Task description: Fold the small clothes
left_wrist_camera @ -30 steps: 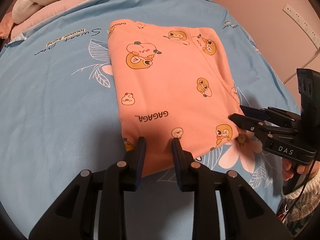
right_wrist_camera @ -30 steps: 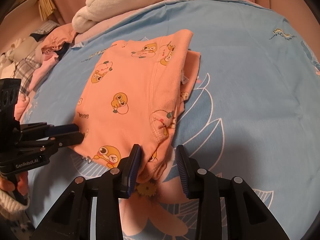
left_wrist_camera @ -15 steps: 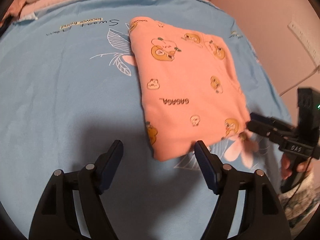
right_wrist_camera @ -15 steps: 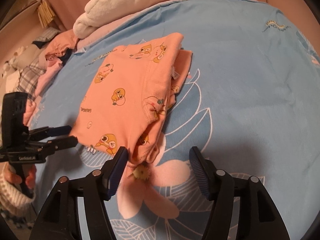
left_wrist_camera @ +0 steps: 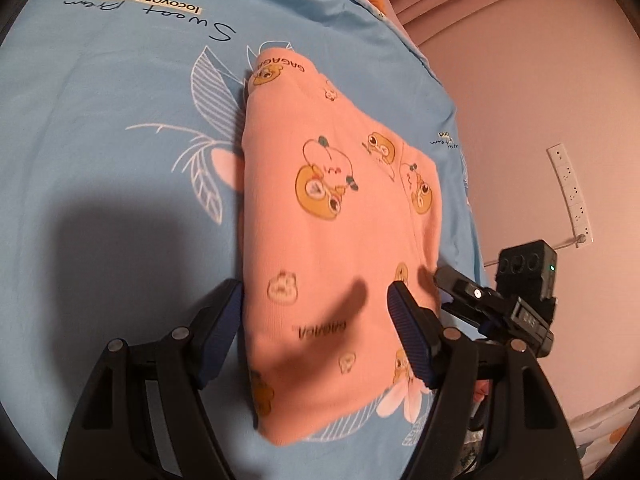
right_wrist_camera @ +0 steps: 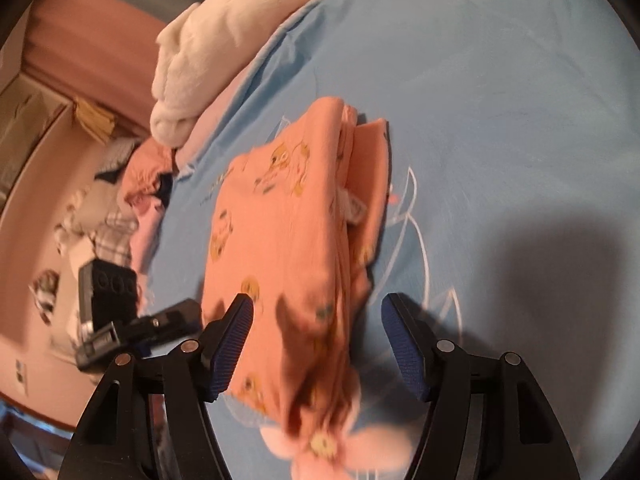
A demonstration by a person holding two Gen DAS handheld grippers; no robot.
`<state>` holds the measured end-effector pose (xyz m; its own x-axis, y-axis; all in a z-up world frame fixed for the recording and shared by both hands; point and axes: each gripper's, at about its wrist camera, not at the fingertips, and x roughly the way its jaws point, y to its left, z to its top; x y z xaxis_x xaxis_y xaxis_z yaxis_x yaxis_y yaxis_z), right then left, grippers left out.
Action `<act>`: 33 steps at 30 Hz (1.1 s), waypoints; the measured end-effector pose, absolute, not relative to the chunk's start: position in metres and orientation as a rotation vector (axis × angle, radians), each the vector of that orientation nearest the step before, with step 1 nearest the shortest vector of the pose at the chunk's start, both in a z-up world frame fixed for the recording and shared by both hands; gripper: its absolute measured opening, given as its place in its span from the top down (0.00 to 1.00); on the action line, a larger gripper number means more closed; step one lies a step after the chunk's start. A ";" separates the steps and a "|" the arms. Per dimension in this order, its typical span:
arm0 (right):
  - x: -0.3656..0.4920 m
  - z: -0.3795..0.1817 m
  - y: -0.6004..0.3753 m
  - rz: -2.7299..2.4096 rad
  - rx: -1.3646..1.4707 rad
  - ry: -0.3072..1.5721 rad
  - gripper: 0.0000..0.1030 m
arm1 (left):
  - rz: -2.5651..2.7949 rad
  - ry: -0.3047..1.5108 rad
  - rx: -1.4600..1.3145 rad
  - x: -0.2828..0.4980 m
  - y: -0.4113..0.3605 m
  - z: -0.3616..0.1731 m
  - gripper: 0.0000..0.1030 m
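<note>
A folded orange garment (left_wrist_camera: pixel 332 248) printed with cartoon ducks lies flat on the blue bedsheet (left_wrist_camera: pixel 112 128). My left gripper (left_wrist_camera: pixel 316 320) is open, its fingers spread above the garment's near end, holding nothing. The right gripper also shows in the left wrist view (left_wrist_camera: pixel 460 284) at the garment's right edge. In the right wrist view, blurred by motion, the garment (right_wrist_camera: pixel 288 240) lies ahead with its layered edge on the right. My right gripper (right_wrist_camera: pixel 316 336) is open over the garment's near end, empty. The left gripper also shows in the right wrist view (right_wrist_camera: pixel 172 316) at the garment's left side.
A white fluffy blanket (right_wrist_camera: pixel 224 40) lies at the bed's far edge. A heap of pink and plaid clothes (right_wrist_camera: pixel 120 208) sits off the bed's left side. A pink wall with a power strip (left_wrist_camera: pixel 570 196) stands right of the bed.
Both grippers opened and let go of the garment's near corners. Both then swung over the garment's near end. The garment lies folded on the sheet.
</note>
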<state>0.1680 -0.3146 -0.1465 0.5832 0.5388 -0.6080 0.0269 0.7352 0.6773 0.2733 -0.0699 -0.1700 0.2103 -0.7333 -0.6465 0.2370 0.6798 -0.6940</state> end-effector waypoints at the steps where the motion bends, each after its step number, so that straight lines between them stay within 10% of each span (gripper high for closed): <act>1: 0.171 -0.149 -0.316 0.333 0.715 0.908 0.35 | -0.720 1.174 -0.508 0.274 -0.071 -0.170 0.30; 25: 0.217 -0.163 -0.317 0.418 0.803 0.840 0.59 | -0.747 1.139 -0.470 0.305 -0.100 -0.175 0.30; 33: 0.218 -0.162 -0.315 0.403 0.784 0.832 0.66 | -0.657 1.143 -0.410 0.301 -0.095 -0.177 0.61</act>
<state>0.2180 -0.3152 -0.1620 0.6229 0.5991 -0.5031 -0.0231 0.6569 0.7537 0.3014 -0.0946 -0.1766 0.2604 -0.6666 -0.6984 0.2682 0.7449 -0.6109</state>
